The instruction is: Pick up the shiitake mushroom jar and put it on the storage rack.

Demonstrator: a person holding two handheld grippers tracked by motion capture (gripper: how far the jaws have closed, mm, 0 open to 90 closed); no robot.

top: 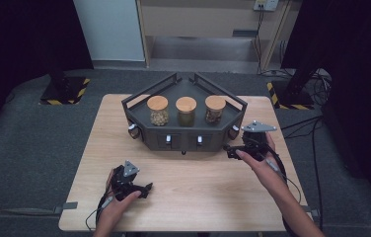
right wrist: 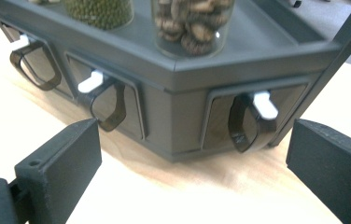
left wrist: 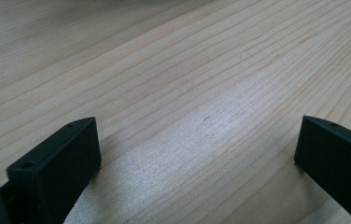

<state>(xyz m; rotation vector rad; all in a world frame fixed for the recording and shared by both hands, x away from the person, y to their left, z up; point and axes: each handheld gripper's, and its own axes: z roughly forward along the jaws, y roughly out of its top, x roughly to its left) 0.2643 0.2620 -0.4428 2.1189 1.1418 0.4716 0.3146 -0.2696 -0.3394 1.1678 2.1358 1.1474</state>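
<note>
The right gripper [top: 232, 149] is held low at the right front corner of the dark grey rack [top: 183, 140], its jaws spread wide with nothing between them; in the right gripper view the jaws frame the rack's angled right face, where a smoky looped handle [right wrist: 244, 123] with a white clip [right wrist: 264, 104] is seen, near the jaws but not touched. Two more such handles [right wrist: 103, 105] are noted along the rack's front face, to the left of the first in that view. On top of the rack three cork-lidded jars are stood in a row: a pale-filled jar [top: 158, 110], a green-filled jar [top: 186, 111] and a brown-filled jar [top: 214, 109] (the last nearest the right gripper). The left gripper [top: 146, 188] is rested on the wooden table [top: 198, 197], well in front of the rack and to its left, jaws likewise wide apart and empty, bare wood being seen between them in the left gripper view.
</note>
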